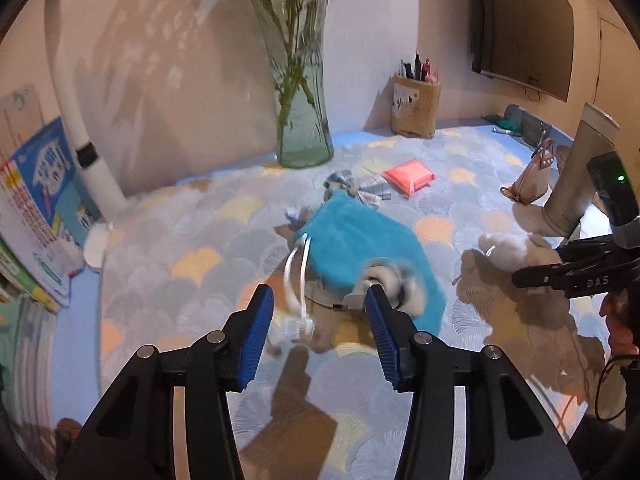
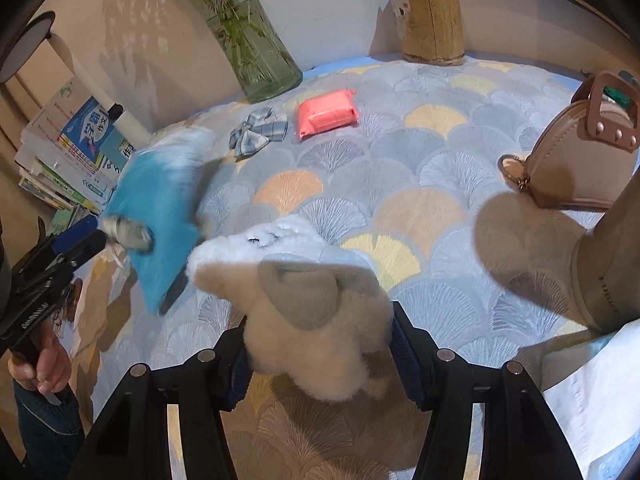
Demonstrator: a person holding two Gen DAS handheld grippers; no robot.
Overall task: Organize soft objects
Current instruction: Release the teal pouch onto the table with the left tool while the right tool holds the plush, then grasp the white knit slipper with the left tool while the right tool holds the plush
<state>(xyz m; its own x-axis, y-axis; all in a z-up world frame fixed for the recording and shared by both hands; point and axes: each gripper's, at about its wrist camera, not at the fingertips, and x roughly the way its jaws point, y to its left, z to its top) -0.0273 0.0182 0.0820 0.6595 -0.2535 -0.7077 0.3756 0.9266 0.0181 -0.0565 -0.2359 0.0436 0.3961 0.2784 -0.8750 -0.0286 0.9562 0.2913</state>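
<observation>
A turquoise drawstring pouch (image 1: 360, 248) is blurred and tilted over the patterned cloth, with its white cords (image 1: 296, 280) dangling loose. A blurred grey-white lump (image 1: 394, 280) at the pouch's corner sits against the tip of my left gripper's right finger. My left gripper (image 1: 320, 312) has its jaws apart, and only the cords hang in the gap. From the right wrist view the pouch (image 2: 160, 208) hangs just off the left gripper (image 2: 86, 238). My right gripper (image 2: 320, 344) is shut on a cream plush toy (image 2: 320, 332) with a grey ear. That toy (image 1: 508, 248) also shows in the left wrist view.
On the cloth behind lie a plaid bow (image 2: 260, 130) and a pink packet (image 2: 326, 114). A glass vase (image 1: 304, 120) and a pen holder (image 2: 432, 24) stand by the wall. A beige handbag (image 2: 580, 160) is at the right, stacked books (image 2: 76, 152) at the left.
</observation>
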